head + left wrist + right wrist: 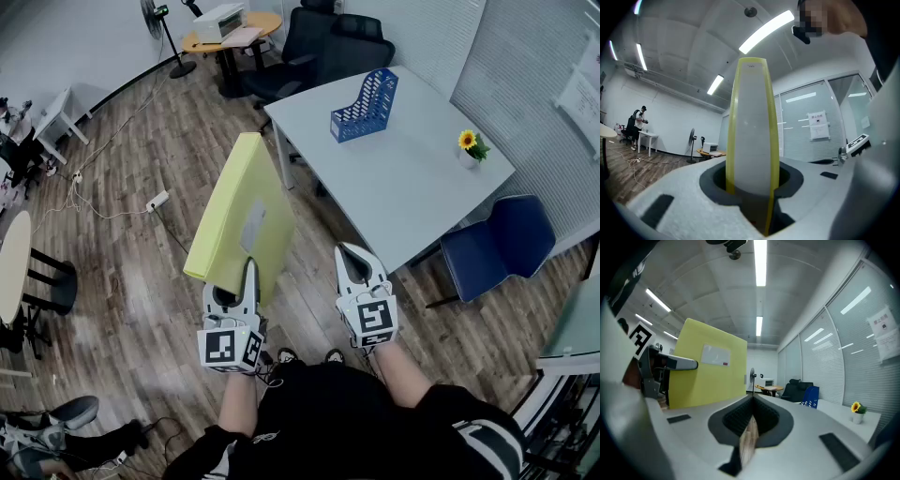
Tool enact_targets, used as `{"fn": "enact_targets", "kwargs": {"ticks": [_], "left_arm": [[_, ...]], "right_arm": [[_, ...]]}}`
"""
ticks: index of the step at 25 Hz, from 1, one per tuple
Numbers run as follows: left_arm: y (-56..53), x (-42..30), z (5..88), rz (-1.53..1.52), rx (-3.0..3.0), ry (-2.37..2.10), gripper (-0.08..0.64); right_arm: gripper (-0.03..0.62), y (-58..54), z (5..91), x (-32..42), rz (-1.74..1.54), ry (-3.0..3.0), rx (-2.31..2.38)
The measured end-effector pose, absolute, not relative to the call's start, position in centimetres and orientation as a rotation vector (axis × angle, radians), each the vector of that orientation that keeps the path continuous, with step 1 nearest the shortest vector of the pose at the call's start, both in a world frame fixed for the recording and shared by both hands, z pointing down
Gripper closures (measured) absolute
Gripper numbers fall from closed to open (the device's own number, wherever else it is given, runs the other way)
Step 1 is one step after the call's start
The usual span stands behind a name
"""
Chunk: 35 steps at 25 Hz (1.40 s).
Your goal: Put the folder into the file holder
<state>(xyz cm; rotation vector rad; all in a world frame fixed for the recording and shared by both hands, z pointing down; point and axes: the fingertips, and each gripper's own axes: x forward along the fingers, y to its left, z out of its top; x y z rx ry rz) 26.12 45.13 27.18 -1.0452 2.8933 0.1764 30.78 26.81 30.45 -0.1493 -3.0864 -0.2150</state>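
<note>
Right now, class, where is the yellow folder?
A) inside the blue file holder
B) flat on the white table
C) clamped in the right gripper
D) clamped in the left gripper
D: the left gripper is shut on the lower edge of the yellow folder, short of the white table.
</note>
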Motion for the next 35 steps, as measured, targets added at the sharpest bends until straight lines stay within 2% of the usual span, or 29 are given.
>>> {"fn": "enact_targets", "kwargs": {"ticks": [23,35], "left_arm": [[53.0,18.7,28.8,0.264,-1.186,2.839,0.417],[49.4,8.0,28.3,0.224,-1.102,2.850,0.416]], "right_arm": [[0.588,35.1,33.8,24.9,-0.196,-3.025,-0.054],[0.588,31.1,33.9,12.5,-0.193,-3.043,-0.176]]}}
